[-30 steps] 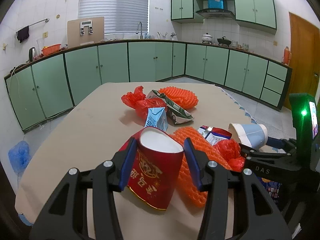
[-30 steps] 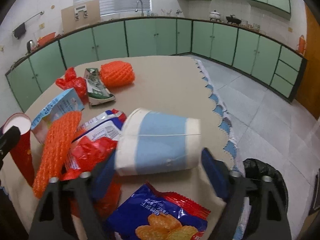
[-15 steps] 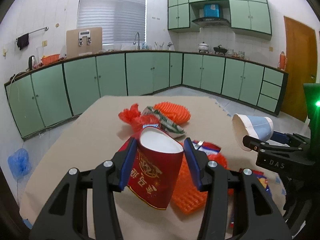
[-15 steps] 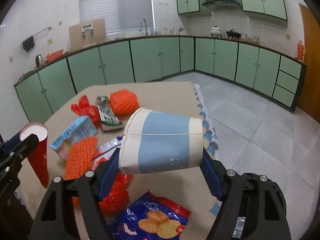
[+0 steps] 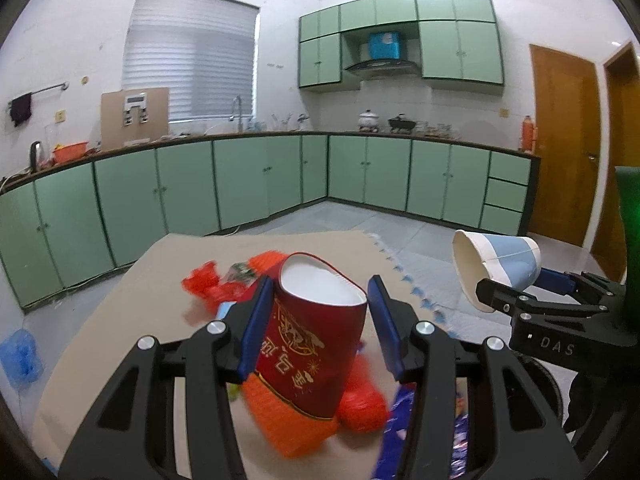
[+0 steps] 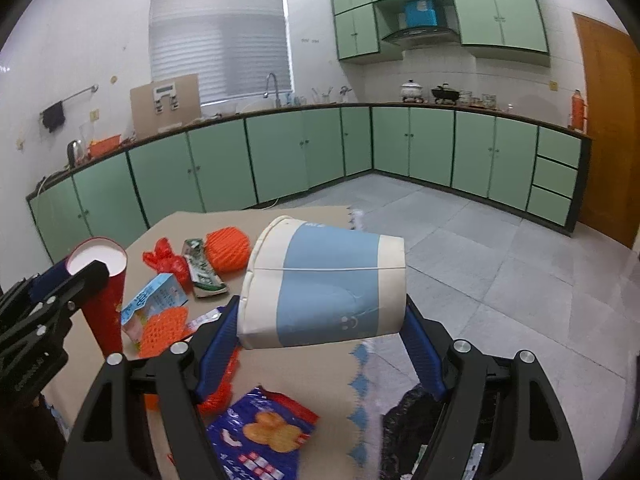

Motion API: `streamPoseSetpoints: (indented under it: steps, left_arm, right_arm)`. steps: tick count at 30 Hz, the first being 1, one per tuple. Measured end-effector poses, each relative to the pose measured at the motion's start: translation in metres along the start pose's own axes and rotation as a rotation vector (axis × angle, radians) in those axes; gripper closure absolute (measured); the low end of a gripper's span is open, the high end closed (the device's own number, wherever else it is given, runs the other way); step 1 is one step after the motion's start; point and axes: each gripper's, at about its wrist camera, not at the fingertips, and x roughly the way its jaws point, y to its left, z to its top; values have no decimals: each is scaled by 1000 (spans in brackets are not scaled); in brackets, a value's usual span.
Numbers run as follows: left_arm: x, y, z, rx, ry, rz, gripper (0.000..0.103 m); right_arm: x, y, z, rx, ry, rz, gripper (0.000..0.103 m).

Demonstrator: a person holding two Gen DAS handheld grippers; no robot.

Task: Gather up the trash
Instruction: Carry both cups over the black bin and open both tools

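My left gripper (image 5: 320,332) is shut on a red paper cup (image 5: 314,344) with gold print, squeezed into an oval and held above the table. The right wrist view shows the same red cup (image 6: 102,280) at the left. My right gripper (image 6: 320,332) is shut on a blue and white paper cup (image 6: 324,284) lying sideways between the blue pads, also lifted off the table; the blue and white cup (image 5: 496,268) appears at the right in the left wrist view. Below, trash lies on the brown table (image 6: 300,364): orange foam nets (image 6: 226,250), red plastic bags (image 6: 166,260), a small carton (image 6: 154,304), a blue snack bag (image 6: 260,436).
A black trash bag (image 6: 408,432) opens on the floor beside the table's right edge, under my right gripper. Green kitchen cabinets (image 6: 280,152) line the far walls, with grey tiled floor between. A wooden door (image 5: 560,148) stands at the right. A blue bag (image 5: 20,356) lies on the floor left.
Both grippers have risen with their cups, so the table and trash sit lower in both views. The grips are unchanged.
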Motion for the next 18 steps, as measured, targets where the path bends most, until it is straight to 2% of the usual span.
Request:
streamPoseSetpoints:
  steps: [18]
  left_arm:
    - [22, -120, 0, 61, -8, -239, 56]
  right_arm:
    - [-59, -112, -13, 111, -32, -201, 28]
